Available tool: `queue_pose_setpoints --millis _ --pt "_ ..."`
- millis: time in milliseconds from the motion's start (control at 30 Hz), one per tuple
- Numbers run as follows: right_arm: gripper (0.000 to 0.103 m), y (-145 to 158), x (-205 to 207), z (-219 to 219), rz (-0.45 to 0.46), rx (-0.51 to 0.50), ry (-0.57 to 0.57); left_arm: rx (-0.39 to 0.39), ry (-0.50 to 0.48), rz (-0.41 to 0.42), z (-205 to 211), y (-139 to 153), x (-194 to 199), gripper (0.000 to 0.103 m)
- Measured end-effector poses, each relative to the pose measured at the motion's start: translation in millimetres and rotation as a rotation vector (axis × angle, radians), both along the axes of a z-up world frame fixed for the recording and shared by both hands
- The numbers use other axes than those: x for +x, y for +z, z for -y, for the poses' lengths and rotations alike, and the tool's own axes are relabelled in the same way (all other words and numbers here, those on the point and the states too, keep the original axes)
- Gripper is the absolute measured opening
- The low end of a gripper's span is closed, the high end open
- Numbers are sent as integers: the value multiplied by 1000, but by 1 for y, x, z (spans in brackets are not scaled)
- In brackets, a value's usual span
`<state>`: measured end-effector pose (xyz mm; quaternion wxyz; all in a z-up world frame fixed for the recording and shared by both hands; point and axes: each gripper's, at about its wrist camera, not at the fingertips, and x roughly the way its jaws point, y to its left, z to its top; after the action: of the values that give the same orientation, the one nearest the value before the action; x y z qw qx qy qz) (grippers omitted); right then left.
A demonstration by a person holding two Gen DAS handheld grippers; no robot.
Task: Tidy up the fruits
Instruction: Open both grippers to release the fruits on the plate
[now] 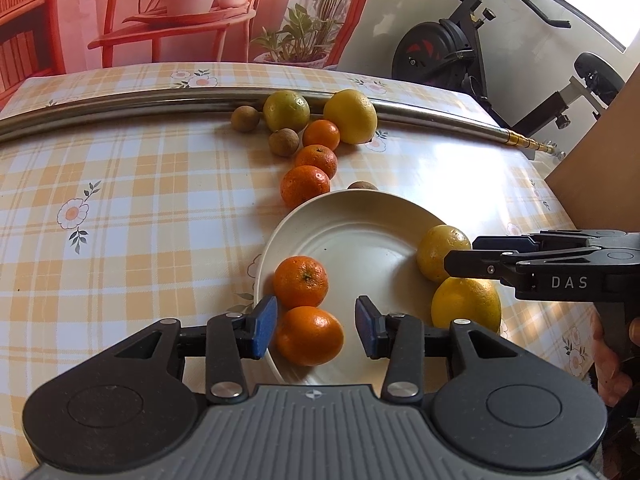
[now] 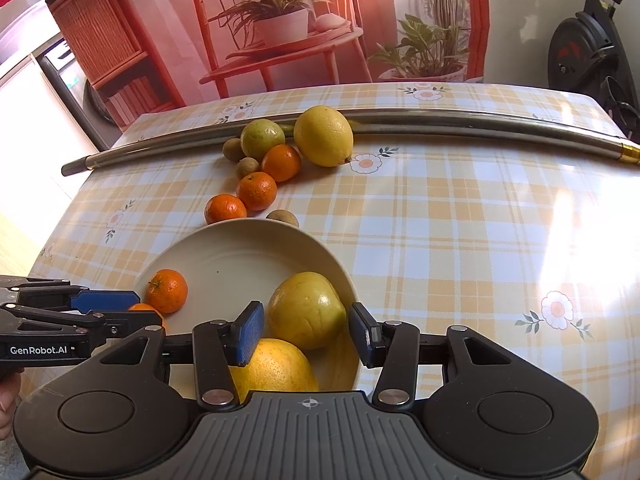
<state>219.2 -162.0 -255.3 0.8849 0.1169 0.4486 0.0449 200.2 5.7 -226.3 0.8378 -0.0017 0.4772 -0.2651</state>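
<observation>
Left gripper (image 1: 316, 326) fingers stand apart around a mandarin (image 1: 309, 335), not pressing. Right gripper (image 2: 306, 334) fingers likewise flank a yellow citrus (image 2: 306, 310). The bowl (image 2: 240, 240), lower centre, holds two mandarins and two yellow citrus. Beyond, on the table (image 2: 460, 220): three mandarins, two large citrus, three brown fruits.

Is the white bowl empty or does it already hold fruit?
Not empty: the white bowl holds two tangerines and two yellow citrus fruits.
</observation>
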Motion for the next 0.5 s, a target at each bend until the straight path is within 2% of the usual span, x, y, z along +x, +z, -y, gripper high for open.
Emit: queue_pose_setpoints --millis 67,233,500 --pt "50 3 -2 0 6 0 2 -14 -5 8 -1 6 0 45" --pt "50 13 -7 1 31 11 21 -45 -9 34 -3 23 2 45" --pt "50 27 -8 11 70 28 -10 -61 18 66 -4 45 23 45"
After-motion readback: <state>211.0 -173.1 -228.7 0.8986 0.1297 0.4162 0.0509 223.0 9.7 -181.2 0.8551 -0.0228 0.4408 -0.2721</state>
